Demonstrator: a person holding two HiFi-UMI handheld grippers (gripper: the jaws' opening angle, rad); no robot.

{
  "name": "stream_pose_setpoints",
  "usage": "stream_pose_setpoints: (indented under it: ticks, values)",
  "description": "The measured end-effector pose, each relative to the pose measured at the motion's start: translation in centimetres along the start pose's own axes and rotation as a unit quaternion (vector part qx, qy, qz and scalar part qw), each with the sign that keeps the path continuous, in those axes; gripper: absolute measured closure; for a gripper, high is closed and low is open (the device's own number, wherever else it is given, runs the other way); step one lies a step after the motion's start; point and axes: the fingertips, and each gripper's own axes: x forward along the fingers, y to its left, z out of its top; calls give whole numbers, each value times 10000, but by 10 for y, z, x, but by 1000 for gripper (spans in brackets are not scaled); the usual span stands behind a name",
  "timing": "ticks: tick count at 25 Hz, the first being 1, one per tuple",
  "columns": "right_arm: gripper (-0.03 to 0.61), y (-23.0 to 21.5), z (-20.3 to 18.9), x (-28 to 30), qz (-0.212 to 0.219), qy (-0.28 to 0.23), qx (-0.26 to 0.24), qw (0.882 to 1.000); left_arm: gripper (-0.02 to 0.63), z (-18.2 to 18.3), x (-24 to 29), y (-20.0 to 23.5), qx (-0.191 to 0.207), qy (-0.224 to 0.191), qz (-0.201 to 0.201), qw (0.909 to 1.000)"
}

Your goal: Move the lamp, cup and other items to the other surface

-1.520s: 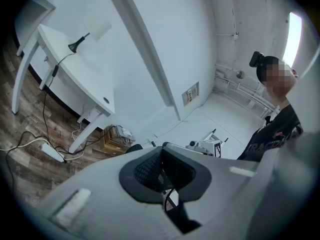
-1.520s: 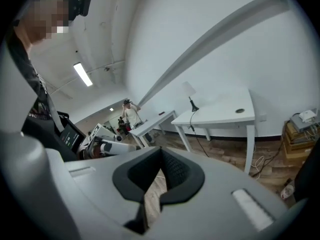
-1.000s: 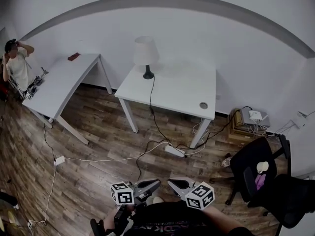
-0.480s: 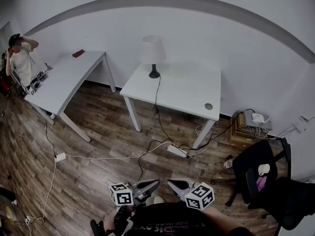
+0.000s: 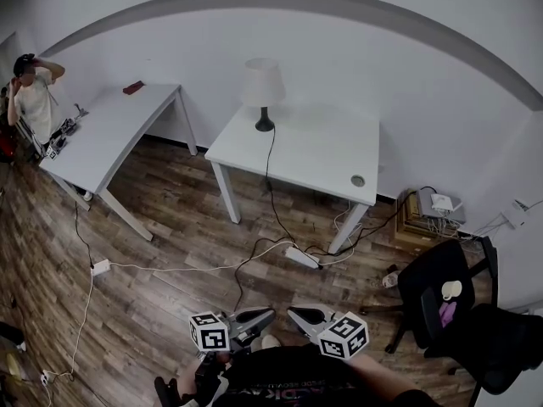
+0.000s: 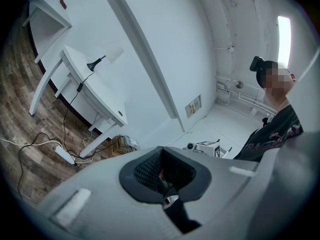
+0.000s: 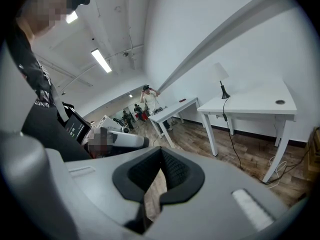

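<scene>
A white-shaded lamp (image 5: 261, 87) on a dark base stands at the back left of the white table (image 5: 314, 155), its cord hanging over the front edge. A small round cup (image 5: 357, 181) sits near that table's right front corner. A second white table (image 5: 110, 134) stands to the left with a small red item (image 5: 132, 87) at its far end. Both grippers hang low and close to my body, far from the tables: left gripper (image 5: 265, 315) and right gripper (image 5: 297, 315), each shut with nothing in it. The left gripper view shows the lamp (image 6: 107, 56); the right gripper view shows it too (image 7: 220, 74).
A power strip (image 5: 301, 258) and loose cables lie on the wooden floor in front of the table. A black office chair (image 5: 441, 291) stands at the right, a box with a router (image 5: 433, 210) by the wall. A person (image 5: 34, 100) stands at the far left.
The head view has shifted a little, so both tables sit slightly further right than a second ago. Both grippers stay shut in the same place.
</scene>
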Motion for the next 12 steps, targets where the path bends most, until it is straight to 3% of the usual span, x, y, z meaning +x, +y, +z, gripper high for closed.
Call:
stream_pose_setpoints:
  ticks: [12]
  values:
    - [574, -5, -4, -9, -83, -101, 165, 9998, 615, -2, 4, 7, -230, -44, 90, 9997]
